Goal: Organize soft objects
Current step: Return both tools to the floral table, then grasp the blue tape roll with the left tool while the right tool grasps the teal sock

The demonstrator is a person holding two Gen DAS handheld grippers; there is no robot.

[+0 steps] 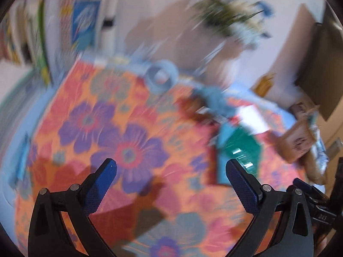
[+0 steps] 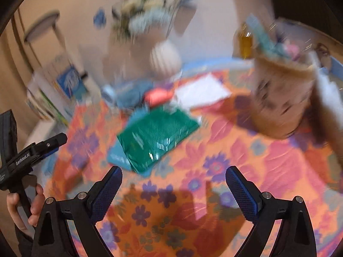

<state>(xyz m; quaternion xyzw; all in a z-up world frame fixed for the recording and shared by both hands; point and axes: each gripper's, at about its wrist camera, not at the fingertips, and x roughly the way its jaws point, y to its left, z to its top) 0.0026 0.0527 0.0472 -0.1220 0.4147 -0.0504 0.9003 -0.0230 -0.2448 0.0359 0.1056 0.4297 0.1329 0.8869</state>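
Your left gripper (image 1: 171, 171) sits lowest in the left wrist view, fingers (image 1: 103, 184) spread wide with blue ridged pads facing each other. Nothing is between them and nothing touches them; only the floral tablecloth (image 1: 128, 132) shows in the gap. Released, empty.

Your right gripper (image 2: 173, 178) reads the same in the right wrist view: fingers (image 2: 241, 190) splayed fully apart, pads bare, only tablecloth (image 2: 214, 150) in the gap. Released, empty.

Both frames are heavily motion-blurred, so the details beyond the fingers are soft.

Task items: a green packet (image 2: 157, 136), glossy with highlights, lies flat on the cloth on top of a light blue flat item (image 2: 116, 158), just ahead of your right gripper's left finger. In the left view the same green packet (image 1: 240, 150) lies just beyond the right fingertip, apart from it. Whether it is soft cannot be told.

Behind the packet: a red-orange object (image 2: 157, 96), a blue-grey bundle (image 2: 130, 96) and a white sheet (image 2: 201, 92), all near one another. A tan basket (image 2: 280, 98) stands at right on the cloth, holding blurred items. A pale ribbed vase (image 2: 165, 59) with flowers stands at the far edge.

Left view, far side of the cloth: a pale blue ring-shaped object (image 1: 161, 77).

Your left hand (image 2: 25, 205) grips the other tool's handle at the lower left of the right view.
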